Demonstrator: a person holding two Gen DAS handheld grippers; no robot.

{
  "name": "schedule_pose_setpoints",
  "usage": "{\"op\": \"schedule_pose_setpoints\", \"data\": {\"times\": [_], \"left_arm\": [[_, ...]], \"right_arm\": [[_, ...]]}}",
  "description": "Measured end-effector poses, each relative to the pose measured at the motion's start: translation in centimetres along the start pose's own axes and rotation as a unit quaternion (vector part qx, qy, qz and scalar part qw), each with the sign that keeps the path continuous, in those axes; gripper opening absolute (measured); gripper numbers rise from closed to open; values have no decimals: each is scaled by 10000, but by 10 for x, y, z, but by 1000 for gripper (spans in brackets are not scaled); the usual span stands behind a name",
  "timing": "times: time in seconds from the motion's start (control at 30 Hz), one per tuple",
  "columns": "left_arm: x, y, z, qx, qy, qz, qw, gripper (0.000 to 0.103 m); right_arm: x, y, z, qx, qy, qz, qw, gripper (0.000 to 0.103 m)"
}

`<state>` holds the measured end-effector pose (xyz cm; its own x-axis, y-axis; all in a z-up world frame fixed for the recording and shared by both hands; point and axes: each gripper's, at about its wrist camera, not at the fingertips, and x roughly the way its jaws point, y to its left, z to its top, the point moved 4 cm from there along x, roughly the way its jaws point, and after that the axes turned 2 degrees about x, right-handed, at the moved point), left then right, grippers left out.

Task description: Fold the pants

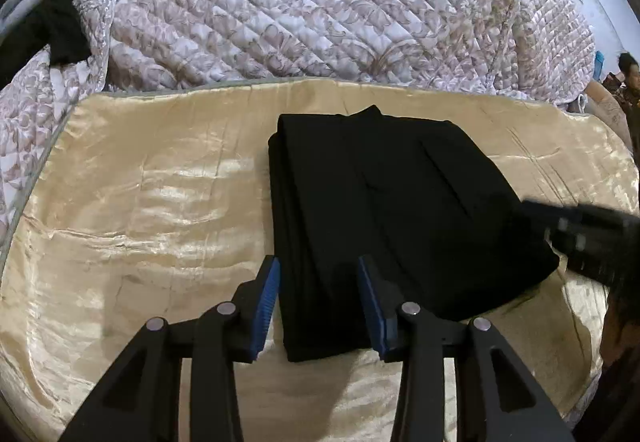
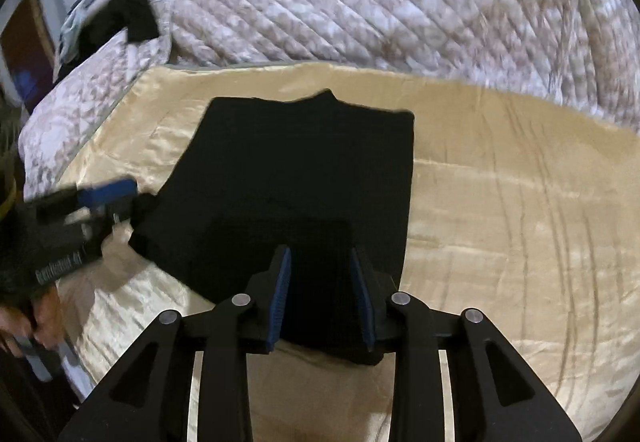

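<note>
Motion-blurred right gripper (image 1: 580, 234), cropped at frame edge.

The folded black pants (image 1: 400, 210) lay on the shiny cream satin sheet (image 1: 140, 202), with the quilted floral bedspread (image 1: 304, 2) heaped behind it. A dark clothes pile (image 1: 48, 30) sat at the far left.

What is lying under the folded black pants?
The pants lie on a shiny cream sheet, visible all around them. The part directly beneath is covered.

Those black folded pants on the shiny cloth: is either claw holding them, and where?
Neither. The black folded pants lie flat; left gripper and right gripper are open, gripping nothing.
</note>
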<state>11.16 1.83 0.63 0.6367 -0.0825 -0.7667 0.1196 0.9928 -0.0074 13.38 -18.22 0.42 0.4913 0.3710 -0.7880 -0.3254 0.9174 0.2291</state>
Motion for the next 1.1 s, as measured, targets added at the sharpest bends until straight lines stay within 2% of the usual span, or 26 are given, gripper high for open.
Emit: {"op": "schedule_pose_setpoints", "data": {"times": [0.13, 0.27, 0.37, 0.43, 0.5, 0.63, 0.7, 0.8, 0.83, 0.87, 0.93, 1.0, 1.07, 1.1], "left_arm": [[5, -1, 3, 13, 92, 24, 10000, 45], [10, 7, 3, -230, 194, -126, 9995, 52], [12, 13, 13, -356, 220, -118, 9991, 51], [12, 13, 26, -287, 99, -64, 9995, 51], [11, 11, 47, -227, -150, -164, 9995, 51], [20, 4, 78, -138, -577, -570, 9966, 51], [37, 3, 84, -97, -497, -707, 9962, 51], [75, 4, 74, -44, 55, -517, 9986, 52], [81, 5, 71, -44, 115, -518, 9986, 54], [82, 6, 70, -73, 72, -503, 9987, 59], [80, 8, 70, -190, 147, -486, 9985, 61], [79, 9, 67, -258, 176, -492, 9983, 63], [77, 7, 64, -192, 142, -402, 9989, 65], [77, 5, 63, -148, 127, -381, 9991, 66]], "right_arm": [[6, -3, 30, 56, -179, 135, 9997, 26], [42, -14, 47, 172, 191, 158, 9995, 25], [54, -33, 51, 332, 205, 32, 9992, 22], [52, -45, 56, 472, 121, -187, 9986, 22], [46, -55, 61, 583, -15, -409, 9975, 22], [43, -46, 71, 450, -188, -11, 9988, 22], [49, -38, 75, 273, -184, 119, 9994, 24], [66, -38, 77, 219, 3, 14, 9998, 24], [72, -42, 75, 270, 109, -62, 9996, 24], [76, -47, 74, 353, 165, -106, 9992, 24], [75, -55, 72, 574, 204, 63, 9981, 24], [73, -55, 72, 578, 233, 24, 9981, 24], [72, -49, 69, 455, 252, -47, 9986, 28], [71, -45, 67, 352, 250, -70, 9990, 33]]}}
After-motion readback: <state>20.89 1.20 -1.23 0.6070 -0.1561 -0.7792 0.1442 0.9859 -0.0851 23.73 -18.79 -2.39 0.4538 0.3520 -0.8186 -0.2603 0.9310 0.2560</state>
